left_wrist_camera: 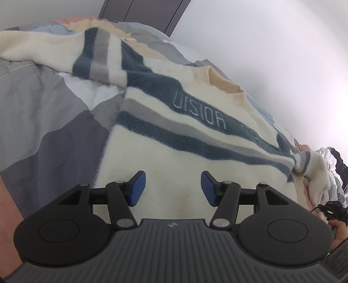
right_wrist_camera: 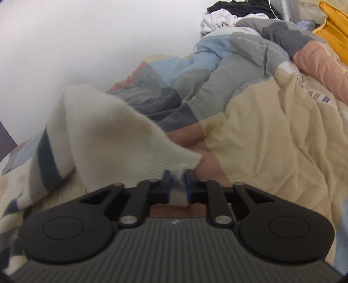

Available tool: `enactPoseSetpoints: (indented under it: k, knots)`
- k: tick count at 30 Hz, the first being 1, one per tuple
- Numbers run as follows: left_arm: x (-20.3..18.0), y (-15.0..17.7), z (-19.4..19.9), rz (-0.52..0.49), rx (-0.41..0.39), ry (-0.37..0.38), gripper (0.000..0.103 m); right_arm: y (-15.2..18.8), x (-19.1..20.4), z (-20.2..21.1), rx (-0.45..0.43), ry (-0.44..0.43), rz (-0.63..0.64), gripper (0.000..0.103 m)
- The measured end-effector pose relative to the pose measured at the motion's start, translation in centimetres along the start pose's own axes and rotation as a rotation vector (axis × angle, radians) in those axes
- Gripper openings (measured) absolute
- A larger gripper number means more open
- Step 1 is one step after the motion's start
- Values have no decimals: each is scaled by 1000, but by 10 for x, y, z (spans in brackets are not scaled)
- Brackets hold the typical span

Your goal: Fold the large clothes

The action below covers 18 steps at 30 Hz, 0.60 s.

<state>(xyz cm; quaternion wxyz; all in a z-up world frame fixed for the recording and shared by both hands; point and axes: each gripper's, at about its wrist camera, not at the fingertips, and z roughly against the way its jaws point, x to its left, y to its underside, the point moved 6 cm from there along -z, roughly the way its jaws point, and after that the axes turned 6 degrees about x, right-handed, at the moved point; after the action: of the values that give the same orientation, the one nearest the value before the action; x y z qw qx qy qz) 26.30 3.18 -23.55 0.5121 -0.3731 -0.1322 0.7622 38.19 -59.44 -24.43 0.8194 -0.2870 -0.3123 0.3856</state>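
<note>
- The sweater (left_wrist_camera: 174, 135) lies spread on the bed's quilt (left_wrist_camera: 43, 108); soft, floppy, so I'd judge hem and cuffs the best holds.
- My left gripper (left_wrist_camera: 171, 188) hovers wide above its cream body.
- My right gripper (right_wrist_camera: 176, 180) pinches the ribbed cuff (right_wrist_camera: 174, 159).

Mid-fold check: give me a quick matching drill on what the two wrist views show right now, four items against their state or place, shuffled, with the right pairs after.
Column one:
1. left gripper
2. right gripper
3. sweater
4. pile of clothes

Column two:
A. spread front-up on the quilt, lettering showing
B. heaped at the far end of the bed by the wall
C. jaws apart, hovering over the cream body
D. closed on the ribbed sleeve cuff

Pairs: 1-C, 2-D, 3-A, 4-B
</note>
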Motion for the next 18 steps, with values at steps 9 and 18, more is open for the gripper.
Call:
enactPoseSetpoints:
  k: [9,18]
  knots:
    - [1,1,8,25,2,48,62,-78,-37,69,-308,279,63,6]
    - [-12,6,-4,-44,29,40,62,-51,-88,20,-164,486,84,4]
